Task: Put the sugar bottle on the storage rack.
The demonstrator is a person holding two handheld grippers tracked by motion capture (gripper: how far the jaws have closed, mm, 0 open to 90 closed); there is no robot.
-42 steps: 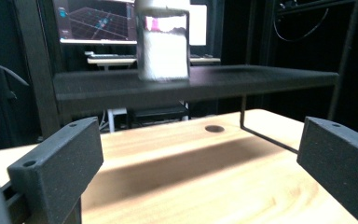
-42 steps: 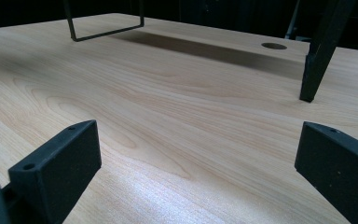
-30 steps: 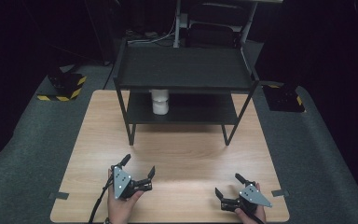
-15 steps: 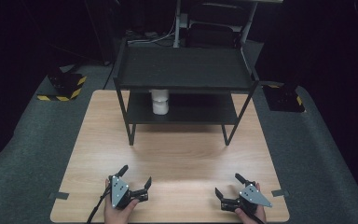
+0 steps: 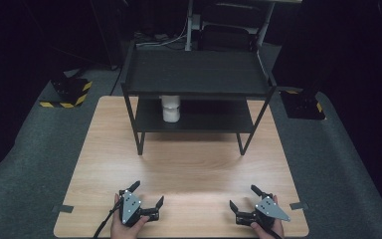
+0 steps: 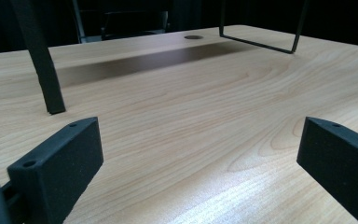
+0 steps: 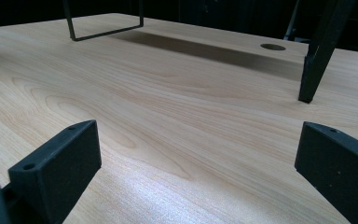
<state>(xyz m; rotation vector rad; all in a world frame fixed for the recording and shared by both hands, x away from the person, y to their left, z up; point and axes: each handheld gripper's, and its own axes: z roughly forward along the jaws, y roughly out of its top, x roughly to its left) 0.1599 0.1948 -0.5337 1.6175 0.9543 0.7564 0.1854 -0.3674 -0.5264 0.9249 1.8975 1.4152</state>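
White cup (image 5: 171,108) sits on rack's (image 5: 197,74) lower shelf. Our left gripper (image 5: 145,200) just pulled back from rack toward desk (image 5: 189,164) edge, right gripper (image 5: 243,205) alongside; fingers spread, empty, nothing approached yet.

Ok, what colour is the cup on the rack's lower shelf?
White: the cup stands out against the black rack, clearest in the high view.
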